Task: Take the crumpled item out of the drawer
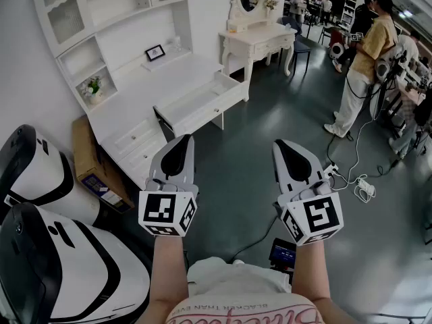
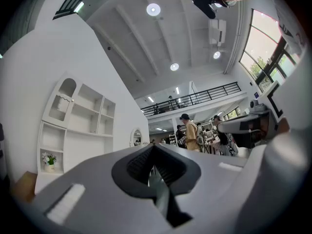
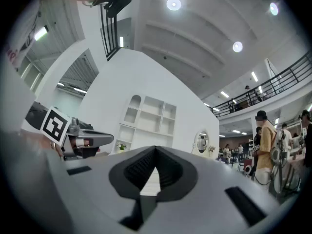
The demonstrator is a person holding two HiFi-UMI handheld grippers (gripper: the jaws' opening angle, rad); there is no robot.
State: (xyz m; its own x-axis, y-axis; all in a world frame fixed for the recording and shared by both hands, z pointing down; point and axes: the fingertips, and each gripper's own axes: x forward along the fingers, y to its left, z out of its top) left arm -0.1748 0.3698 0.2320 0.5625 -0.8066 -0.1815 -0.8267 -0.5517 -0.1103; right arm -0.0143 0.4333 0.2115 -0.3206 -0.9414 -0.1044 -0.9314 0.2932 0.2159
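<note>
A white desk [image 1: 145, 90] with a shelf unit stands ahead and to the left, across a grey floor. One drawer [image 1: 202, 103] is pulled out under its top; its inside looks white, and I cannot make out any crumpled item in it. Both grippers are held out over the floor, well short of the desk. My left gripper [image 1: 183, 142] has its jaws together with nothing between them, and so does my right gripper [image 1: 283, 146]. The left gripper view shows the closed tips [image 2: 153, 147] aimed up at the shelves and ceiling. The right gripper view shows the same [image 3: 155, 150].
A cardboard box [image 1: 94, 164] leans beside the desk. Two large white-and-black machines [image 1: 47, 248] fill the near left. A white vanity table [image 1: 260, 39] with a mirror stands beyond. A person in a yellow shirt [image 1: 368, 52] stands at the right, near cables and a power strip [image 1: 362, 185].
</note>
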